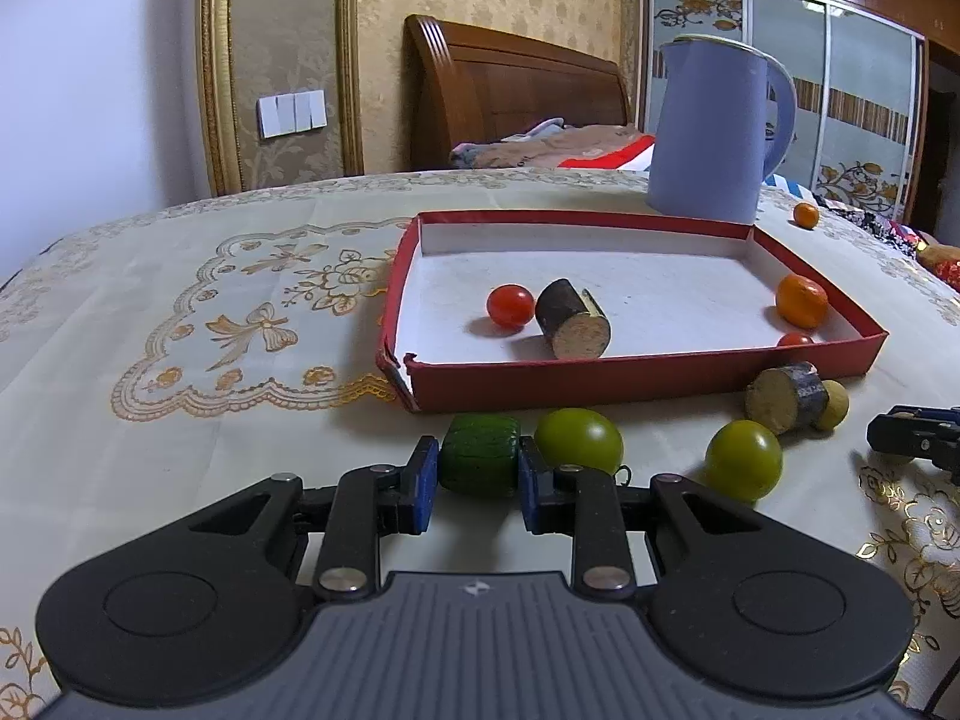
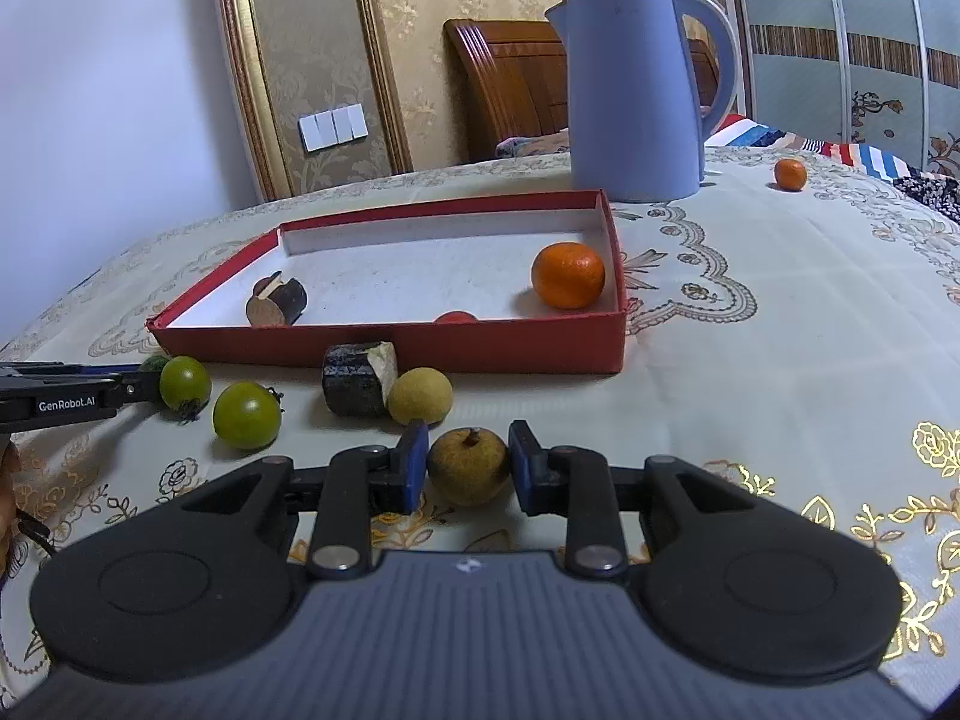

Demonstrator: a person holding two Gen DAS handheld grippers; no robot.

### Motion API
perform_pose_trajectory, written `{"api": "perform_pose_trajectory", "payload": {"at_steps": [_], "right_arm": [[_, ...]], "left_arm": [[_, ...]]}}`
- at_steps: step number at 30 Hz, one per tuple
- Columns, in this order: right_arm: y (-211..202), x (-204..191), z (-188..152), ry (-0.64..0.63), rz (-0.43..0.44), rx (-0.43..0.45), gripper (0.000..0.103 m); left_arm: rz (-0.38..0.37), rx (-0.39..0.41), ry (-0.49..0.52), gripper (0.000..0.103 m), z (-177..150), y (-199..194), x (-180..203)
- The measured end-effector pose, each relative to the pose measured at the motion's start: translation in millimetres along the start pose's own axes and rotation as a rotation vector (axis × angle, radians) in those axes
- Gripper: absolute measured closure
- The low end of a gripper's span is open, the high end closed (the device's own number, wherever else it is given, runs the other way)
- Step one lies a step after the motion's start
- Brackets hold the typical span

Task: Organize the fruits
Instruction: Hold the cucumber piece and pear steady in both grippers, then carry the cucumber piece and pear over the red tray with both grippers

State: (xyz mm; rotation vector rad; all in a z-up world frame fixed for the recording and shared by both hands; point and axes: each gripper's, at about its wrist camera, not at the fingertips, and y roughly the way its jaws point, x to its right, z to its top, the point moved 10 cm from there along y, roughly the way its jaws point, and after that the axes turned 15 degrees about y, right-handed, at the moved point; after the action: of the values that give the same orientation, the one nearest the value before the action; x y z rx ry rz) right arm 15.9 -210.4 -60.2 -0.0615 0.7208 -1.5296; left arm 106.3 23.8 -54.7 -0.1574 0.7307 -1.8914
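The tabletop (image 1: 180,420) carries a kettle (image 1: 708,132) at its far edge and a red box (image 1: 600,384) in front of it. In the box lie an orange (image 2: 567,275), a cane piece (image 1: 573,319) and two red tomatoes (image 1: 510,307). Still outside, along the box's near wall: two green tomatoes (image 1: 579,441), another cane piece (image 2: 354,381), a longan (image 2: 420,396); a small orange (image 2: 789,174) sits near the far right edge. So roughly half remains. The left claw (image 1: 478,474) is clenched on a green chunk (image 1: 478,453), the right claw (image 2: 469,468) on a brown fruit (image 2: 469,467). The box floor has ample open room.
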Motion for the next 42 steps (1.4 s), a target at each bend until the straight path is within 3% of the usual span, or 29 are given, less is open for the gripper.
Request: {"api": "perform_pose_trajectory", "payload": {"at_steps": [8,13,22,33,36,38,42], "right_arm": [[-0.2,0.3,-0.4,0.000,-0.001,0.002,0.076],[-0.7,0.5,0.2,0.003,-0.003,0.005,0.076],[-1.0,-5.0,4.4,-0.030,-0.015,-0.001,0.076],[-3.6,-17.9,34.5,-0.098,-0.029,0.064,0.076],[-2.0,-19.4,39.5,-0.099,-0.029,0.068,0.076],[-4.1,-18.4,40.1,-0.095,-0.022,0.074,0.076],[1.0,-16.0,35.5,-0.080,-0.011,0.053,0.076]], "left_arm": [[0.038,0.003,0.002,0.076,0.4,-6.1,-1.6],[0.025,0.011,-0.017,0.076,5.4,-12.7,1.3],[0.007,0.033,-0.023,0.076,31.8,-18.9,9.1],[0.019,0.045,-0.027,0.076,61.9,-11.1,8.1],[0.022,0.040,-0.053,0.076,57.7,-11.5,-2.1],[-0.023,0.031,-0.041,0.076,47.7,-13.9,-4.0],[0.023,-0.025,0.020,0.076,23.1,-9.6,-13.3]]}}
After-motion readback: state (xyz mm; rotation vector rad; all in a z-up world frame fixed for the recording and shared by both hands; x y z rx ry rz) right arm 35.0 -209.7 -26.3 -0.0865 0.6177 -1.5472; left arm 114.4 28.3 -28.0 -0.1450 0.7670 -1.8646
